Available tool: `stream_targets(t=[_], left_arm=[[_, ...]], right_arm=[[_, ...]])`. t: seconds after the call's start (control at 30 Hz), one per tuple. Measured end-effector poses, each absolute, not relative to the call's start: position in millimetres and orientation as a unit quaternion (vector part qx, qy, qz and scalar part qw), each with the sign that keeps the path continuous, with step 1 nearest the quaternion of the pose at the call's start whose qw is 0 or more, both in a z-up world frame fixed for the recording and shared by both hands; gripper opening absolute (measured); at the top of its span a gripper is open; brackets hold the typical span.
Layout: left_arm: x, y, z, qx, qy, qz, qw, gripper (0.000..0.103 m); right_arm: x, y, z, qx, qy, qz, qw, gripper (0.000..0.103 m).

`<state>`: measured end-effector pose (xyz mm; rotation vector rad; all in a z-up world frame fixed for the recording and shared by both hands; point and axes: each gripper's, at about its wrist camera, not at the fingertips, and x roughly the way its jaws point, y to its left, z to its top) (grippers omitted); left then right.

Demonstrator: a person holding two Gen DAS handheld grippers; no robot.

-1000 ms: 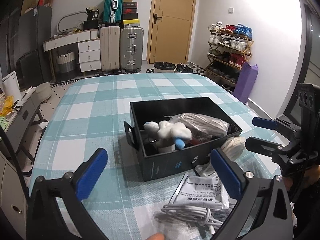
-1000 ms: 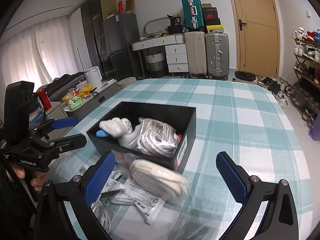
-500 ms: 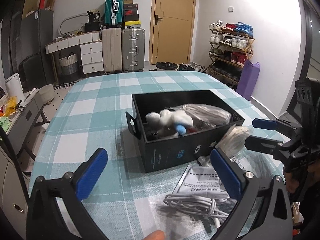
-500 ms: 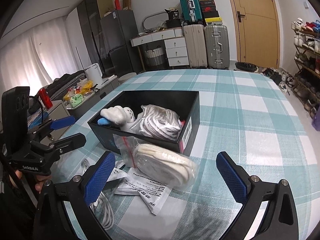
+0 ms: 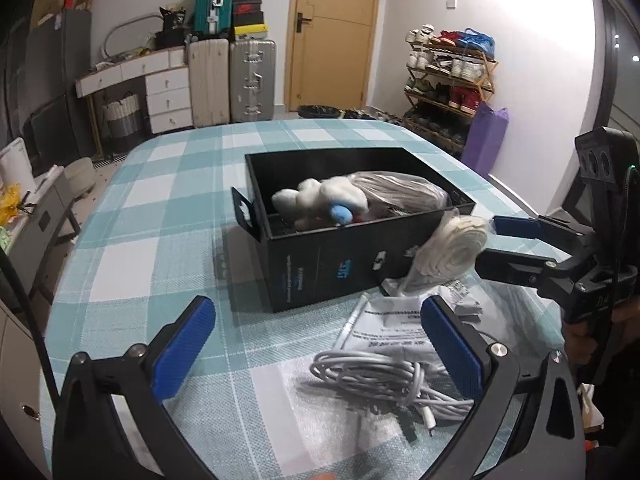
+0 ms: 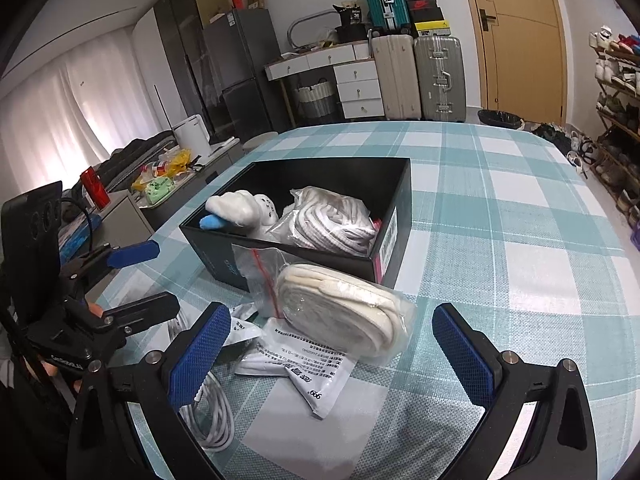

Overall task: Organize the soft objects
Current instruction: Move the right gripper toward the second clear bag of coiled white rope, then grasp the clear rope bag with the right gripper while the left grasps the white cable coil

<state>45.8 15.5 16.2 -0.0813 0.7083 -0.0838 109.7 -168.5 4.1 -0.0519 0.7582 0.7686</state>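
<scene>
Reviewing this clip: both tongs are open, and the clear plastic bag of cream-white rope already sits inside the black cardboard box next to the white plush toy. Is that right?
Not quite. The clear plastic bag of cream-white rope lies outside, on the checked tablecloth against the black cardboard box, as the right wrist view shows. Both tongs, left and right, are open, and the white plush toy is inside.
</scene>
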Motion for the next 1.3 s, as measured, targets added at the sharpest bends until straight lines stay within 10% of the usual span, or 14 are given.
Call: stream_targets(t=[1.1,1.3], left_arm=[[43,-1,-15,-0.065,0.439,-0.120,0.888,0.102],[40,-3,-14,-0.069,0.435,-0.143,0.887,0.082]], right_arm=[[112,-165,-3,-0.030,0.373,0.367,0.851,0.103],[114,-165,-6,-0.028,0.382,0.361,0.850,0.103]])
